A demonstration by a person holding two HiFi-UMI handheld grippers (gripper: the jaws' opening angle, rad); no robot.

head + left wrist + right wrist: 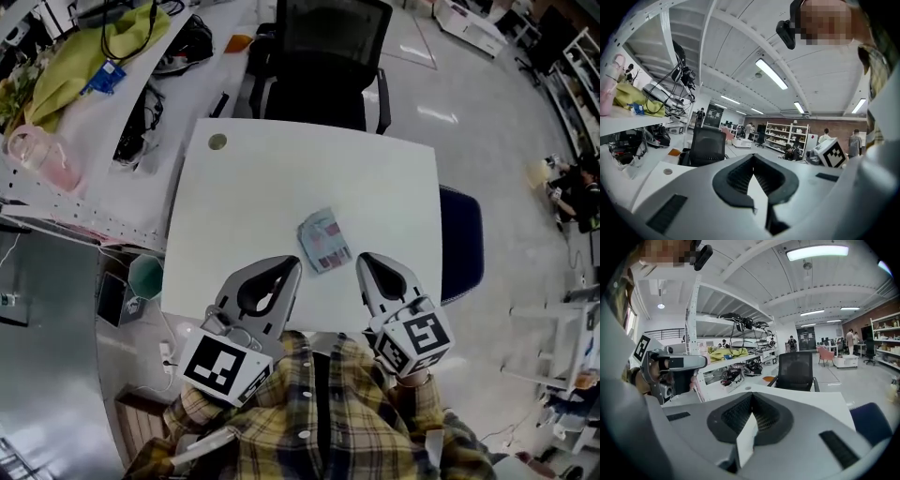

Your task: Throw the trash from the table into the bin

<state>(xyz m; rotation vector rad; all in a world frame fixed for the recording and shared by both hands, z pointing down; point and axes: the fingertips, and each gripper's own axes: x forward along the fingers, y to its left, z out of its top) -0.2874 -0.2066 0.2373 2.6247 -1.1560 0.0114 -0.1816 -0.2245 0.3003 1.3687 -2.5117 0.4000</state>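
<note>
1. Trash (323,241), a crumpled wrapper with pink and pale-blue print, lies at lower centre of the head view. It sits on the white table (244,187), close to the edge nearest the person. Nothing is touching it.
2. Both grippers sit low in the frame and flank the wrapper, with their tips pointing up-frame towards it. This looks like a staging pose ahead of a pick, with either one near enough to take it.
3. A teal round container (145,277) shows at centre left, just past the table's left edge and lower than the tabletop. It is probably the bin, which would make the left side the shorter carry.
4. The left gripper (292,265) is closed, its jaws meeting tip to tip with nothing between them. Its own view looks across the bare tabletop towards the black chair (707,146).
5. The right gripper (364,260) is also fully closed and empty, stopping just short of the wrapper's lower right corner.
6. Whichever gripper goes in must first spread its jaws, then close on a raised fold of the thin, light wrapper.
</note>
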